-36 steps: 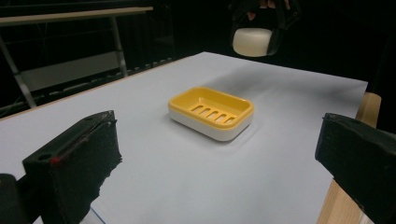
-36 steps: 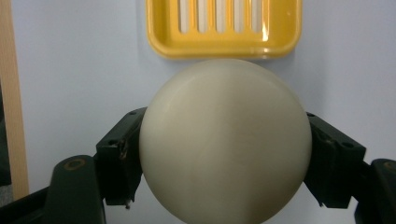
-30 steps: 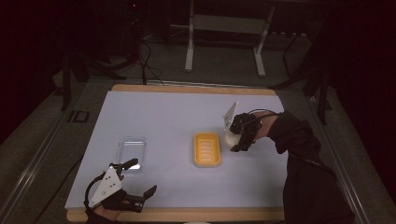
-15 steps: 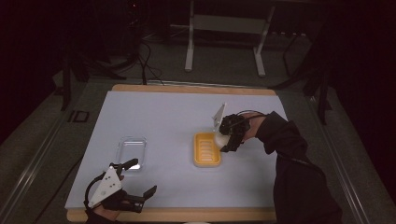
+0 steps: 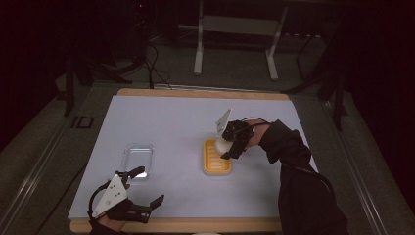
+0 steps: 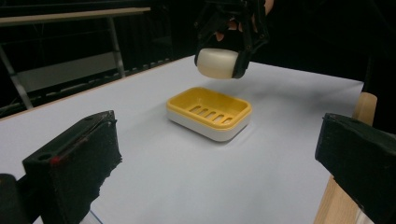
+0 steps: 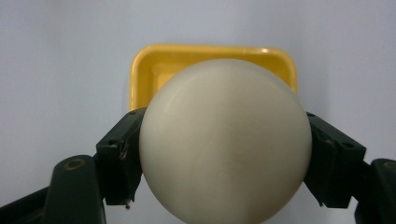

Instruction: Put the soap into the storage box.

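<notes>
A cream bar of soap [image 7: 224,140] is clamped between the jaws of my right gripper [image 5: 226,147], which is shut on it. It hangs just above a yellow slotted soap dish [image 5: 217,157] on the white table [image 5: 176,127]. In the left gripper view the soap [image 6: 217,63] floats over the dish [image 6: 208,112], not touching it. Near the table's front left corner my left gripper [image 5: 147,188] stays open with nothing between its fingers [image 6: 74,163].
A clear plastic lid or tray [image 5: 138,157] lies on the table just beyond the left gripper. The table's wooden front edge [image 5: 195,226] runs close to the left hand. A sleeve [image 5: 293,161] reaches in from the right. Metal frame legs [image 5: 198,44] stand behind the table.
My right gripper has carried the soap leftward and down, from beside the dish's far right corner to over the dish. The left gripper has stayed put.
</notes>
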{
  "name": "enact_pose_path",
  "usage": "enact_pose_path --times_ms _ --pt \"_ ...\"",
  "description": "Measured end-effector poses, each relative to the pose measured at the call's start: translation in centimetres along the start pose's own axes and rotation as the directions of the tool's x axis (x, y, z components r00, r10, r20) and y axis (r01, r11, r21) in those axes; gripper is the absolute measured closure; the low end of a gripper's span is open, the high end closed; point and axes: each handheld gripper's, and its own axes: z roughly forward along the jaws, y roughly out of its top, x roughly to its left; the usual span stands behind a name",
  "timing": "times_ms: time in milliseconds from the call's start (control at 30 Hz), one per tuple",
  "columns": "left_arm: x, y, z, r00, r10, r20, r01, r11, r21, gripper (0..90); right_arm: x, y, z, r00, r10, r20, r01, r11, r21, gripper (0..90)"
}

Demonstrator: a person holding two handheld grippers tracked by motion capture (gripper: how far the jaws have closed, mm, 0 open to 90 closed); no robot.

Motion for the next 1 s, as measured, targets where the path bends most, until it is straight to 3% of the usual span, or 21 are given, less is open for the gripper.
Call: enact_pose_path --times_ms 200,467,633,800,1000 --pt "0.0 0.0 0.0 1.0000 0.001 0.000 -0.001 1.0000 -0.001 0.0 -0.2 0.0 1.0 0.9999 0.010 0.010 -0.010 1.000 -0.011 24.9" --pt "0.0 0.0 0.0 1.0000 0.003 0.003 -0.003 1.0000 0.001 0.0 -0.3 -0.1 2.4 0.9984 0.049 -0.030 -0.049 0.998 -0.026 24.9" --pt "-0.1 0.0 0.0 1.0000 0.006 0.007 -0.006 1.0000 0.006 0.0 -0.3 -0.4 3.6 0.9965 0.077 -0.031 -0.078 0.997 -0.029 24.9" --pt "-0.1 0.0 0.0 0.9999 0.008 0.007 -0.008 1.0000 0.004 0.0 -0.2 -0.3 4.8 0.9976 0.064 -0.029 -0.064 0.998 -0.011 24.8" --pt "-0.1 0.0 0.0 0.9999 0.012 0.008 -0.012 0.9999 0.007 0.1 -0.4 -0.6 6.0 0.9956 0.086 -0.038 -0.086 0.996 -0.007 24.8"
